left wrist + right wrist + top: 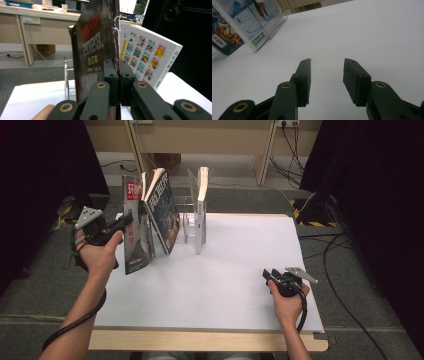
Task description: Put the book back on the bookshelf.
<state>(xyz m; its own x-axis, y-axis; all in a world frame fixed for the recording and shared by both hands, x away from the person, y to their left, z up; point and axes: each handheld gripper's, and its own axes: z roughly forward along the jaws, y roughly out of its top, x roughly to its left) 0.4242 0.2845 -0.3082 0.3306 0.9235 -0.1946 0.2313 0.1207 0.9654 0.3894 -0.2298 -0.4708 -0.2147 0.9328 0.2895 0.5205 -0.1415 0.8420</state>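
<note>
At the table's left, my left gripper (pixel 126 221) is shut on the edge of an upright book (pixel 136 237) with a red title. In the left gripper view the jaws (pixel 117 67) pinch that dark-covered book (pixel 91 47). A second book (pixel 164 212) leans just to its right, and its white cover with small colour pictures (pixel 147 57) lies beyond the jaws. A white book (pixel 201 210) stands upright in a clear stand (pixel 187 227). My right gripper (pixel 268 275) rests at the table's right front, open and with nothing between its fingers (pixel 325 80).
The white table top (pixel 225 280) has a wooden front edge (pixel 200 340). Cables (pixel 345 285) run over the grey floor at the right. A wooden desk (pixel 200 140) stands behind the table, and black curtains hang at both sides.
</note>
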